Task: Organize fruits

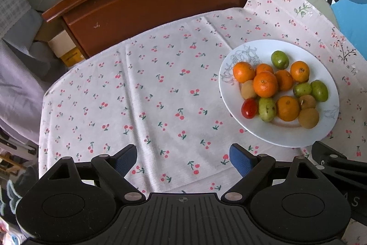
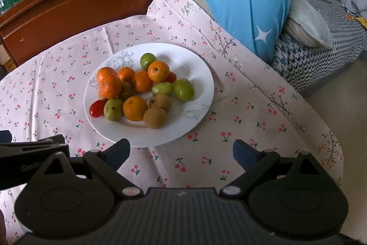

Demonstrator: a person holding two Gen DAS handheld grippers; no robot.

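Both claws, left claw [image 1: 183, 159] and right claw [image 2: 181, 150], wide and empty over cherry-print cloth [image 1: 142, 93]; white plate [image 2: 199, 75] near surface's right edge, heaped fruits [image 2: 137, 93] touching; risk: nudged tangerine [image 1: 265, 83] rolls off pile.

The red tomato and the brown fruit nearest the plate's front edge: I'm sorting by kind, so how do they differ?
The red tomato is glossy and oblong; the brown fruit is matte and round. The tomato looks smaller. The tomato lies at the pile's left end, the brown fruit toward its right. Both rest on the white plate, ungripped.
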